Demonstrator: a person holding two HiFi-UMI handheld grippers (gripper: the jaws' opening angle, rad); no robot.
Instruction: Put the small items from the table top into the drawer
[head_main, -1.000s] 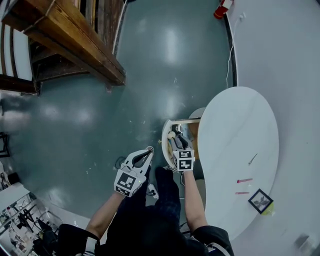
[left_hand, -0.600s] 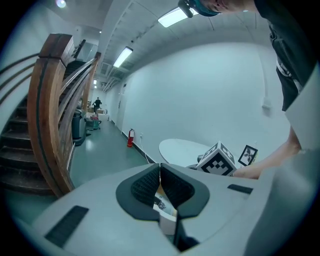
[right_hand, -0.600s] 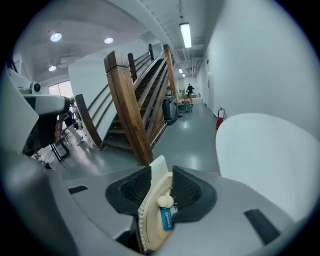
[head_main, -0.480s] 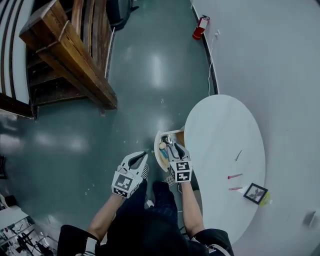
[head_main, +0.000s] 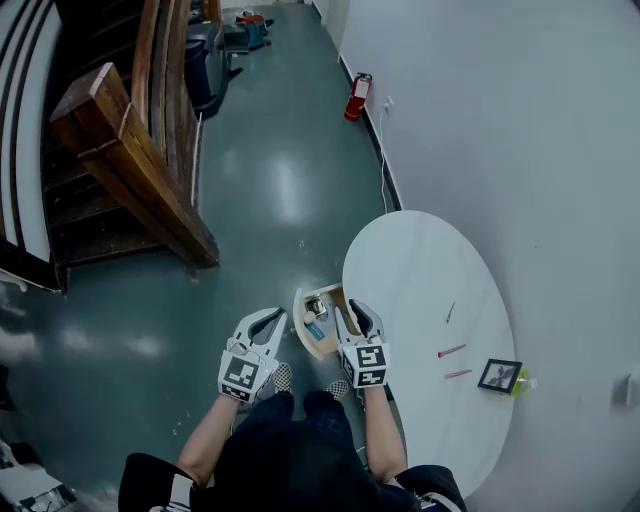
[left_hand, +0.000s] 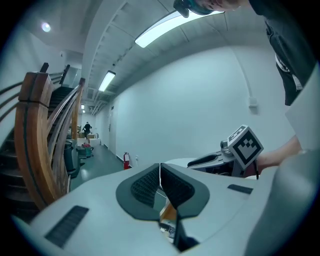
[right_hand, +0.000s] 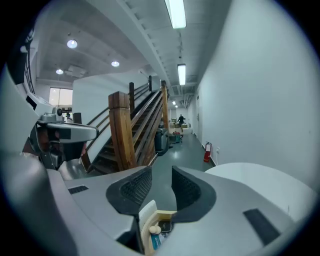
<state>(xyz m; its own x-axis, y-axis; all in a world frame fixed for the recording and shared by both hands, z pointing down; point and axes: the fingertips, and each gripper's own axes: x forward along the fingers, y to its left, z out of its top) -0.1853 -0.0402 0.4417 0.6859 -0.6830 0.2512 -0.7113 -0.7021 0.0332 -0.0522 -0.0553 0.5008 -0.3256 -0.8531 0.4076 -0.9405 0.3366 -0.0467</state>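
Observation:
The white oval table (head_main: 420, 290) carries a dark pen (head_main: 449, 312), two pink pens (head_main: 451, 350) and a small black picture frame (head_main: 498, 375). Its wooden drawer (head_main: 300, 322) stands pulled out at the left with several small items inside, and shows low between the right jaws (right_hand: 145, 215). My right gripper (head_main: 352, 312) (right_hand: 161, 172) hovers above the drawer's near end, open; its jaws have just been closing slightly with nothing between them. Out over the floor to the drawer's left, my left gripper (head_main: 275, 316) (left_hand: 160, 167) is shut and empty.
A wooden staircase (head_main: 130, 170) rises at the far left across the grey floor. A red fire extinguisher (head_main: 357, 95) stands by the white wall, with a cable running down behind the table. The person's shoes (head_main: 283, 377) are just below the grippers.
Both grippers have lifted up and drawn back from the drawer; the right one no longer reaches over it. The head view has risen and the table and drawer look smaller.

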